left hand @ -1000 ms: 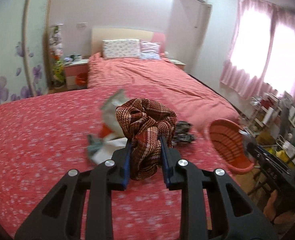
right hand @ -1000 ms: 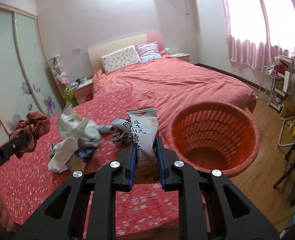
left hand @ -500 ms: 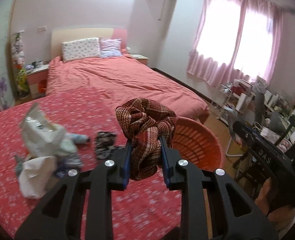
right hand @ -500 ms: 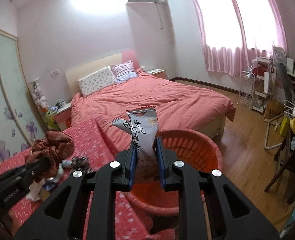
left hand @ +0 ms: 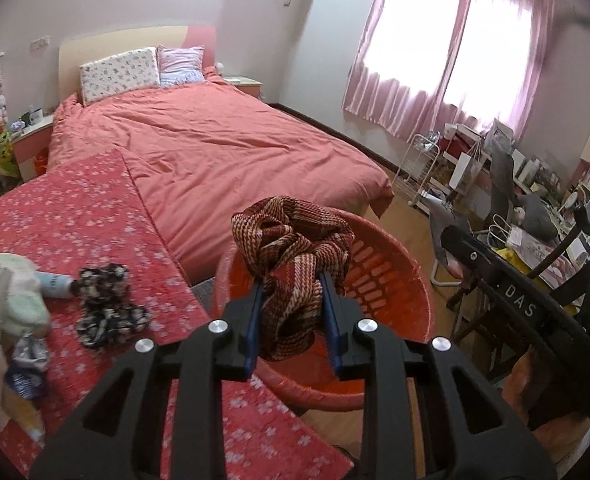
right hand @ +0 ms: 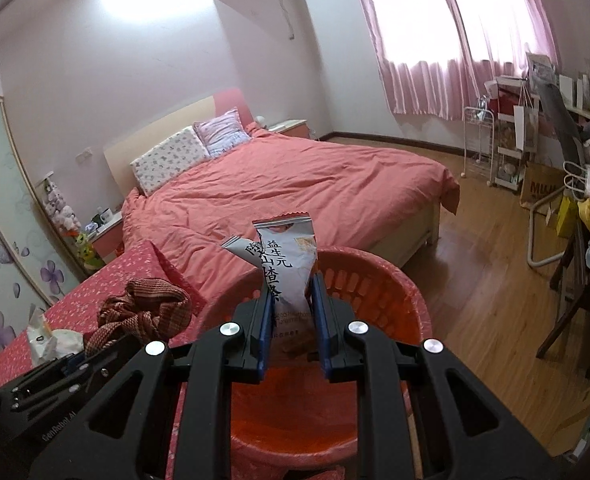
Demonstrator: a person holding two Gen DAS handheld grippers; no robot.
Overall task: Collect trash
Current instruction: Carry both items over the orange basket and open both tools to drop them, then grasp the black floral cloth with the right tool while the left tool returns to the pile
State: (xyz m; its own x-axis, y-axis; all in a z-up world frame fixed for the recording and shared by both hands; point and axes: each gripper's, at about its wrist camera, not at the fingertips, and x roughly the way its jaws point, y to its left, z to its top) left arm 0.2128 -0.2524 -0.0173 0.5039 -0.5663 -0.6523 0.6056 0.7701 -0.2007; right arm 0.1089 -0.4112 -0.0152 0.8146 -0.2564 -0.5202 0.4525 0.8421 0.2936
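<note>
Beside the bed stood an orange basket (right hand: 379,280), our bin. We held both loads over its mouth to drop them: left gripper (left hand: 291,316) clamped on a brown cloth (left hand: 291,248), right gripper (right hand: 291,320) pinching a snack wrapper (right hand: 289,264). More litter (left hand: 11,300) waited on the red blanket (left hand: 75,208).

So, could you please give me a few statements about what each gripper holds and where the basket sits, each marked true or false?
1. The left gripper grips a red-brown woven cloth. True.
2. The right gripper is empty. False: it holds a grey snack packet.
3. The orange basket lies below both grippers. True.
4. The basket already holds the black floral scrunchie. False: the scrunchie lies on the floral bedspread.
</note>
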